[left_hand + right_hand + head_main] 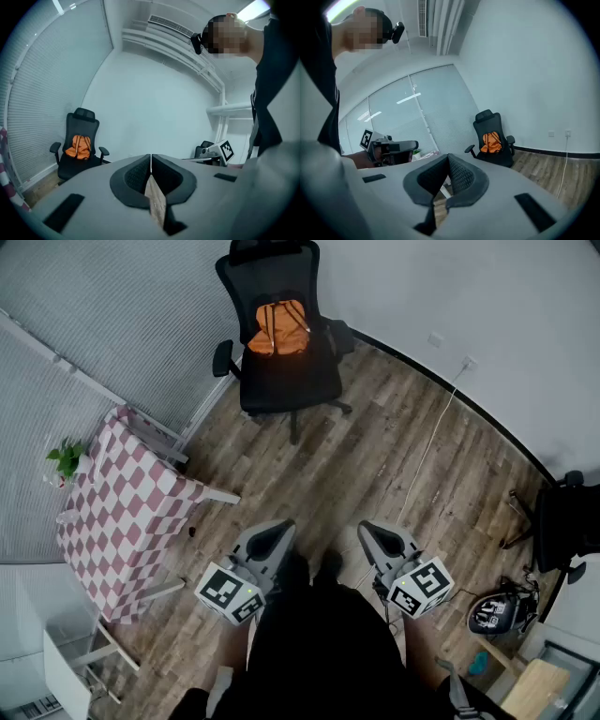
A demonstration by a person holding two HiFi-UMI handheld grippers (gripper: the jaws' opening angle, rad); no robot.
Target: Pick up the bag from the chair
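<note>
Jaws of the left gripper pressed together with nothing between them; those of the right gripper likewise closed and empty. Both grippers are held roughly level, side by side in front of the person. An orange bag lies on the seat of the black office chair, leaning on its backrest. It is well ahead of both pairs of jaws, to the left of the left gripper's jaw line and to the right of the right gripper's. By this reading the approach is not yet begun.

Likely faults:
- (a) Closed jaws brought to the bag would push it rather than take it, so they must spread first.
- (b) The office chair appears to stand on castors and may roll or swivel away if nudged.
- (c) A soft bag pinched by loose fabric may sag or slip, and a strap could catch on an armrest.
- (d) The white cable on the floor, ahead and right of the jaws, may catch a foot.

Count: two grippers; one bag; two chairs in all, the second chair far to the right of the jaws; one table with chequered cloth; one potted plant; one cable
</note>
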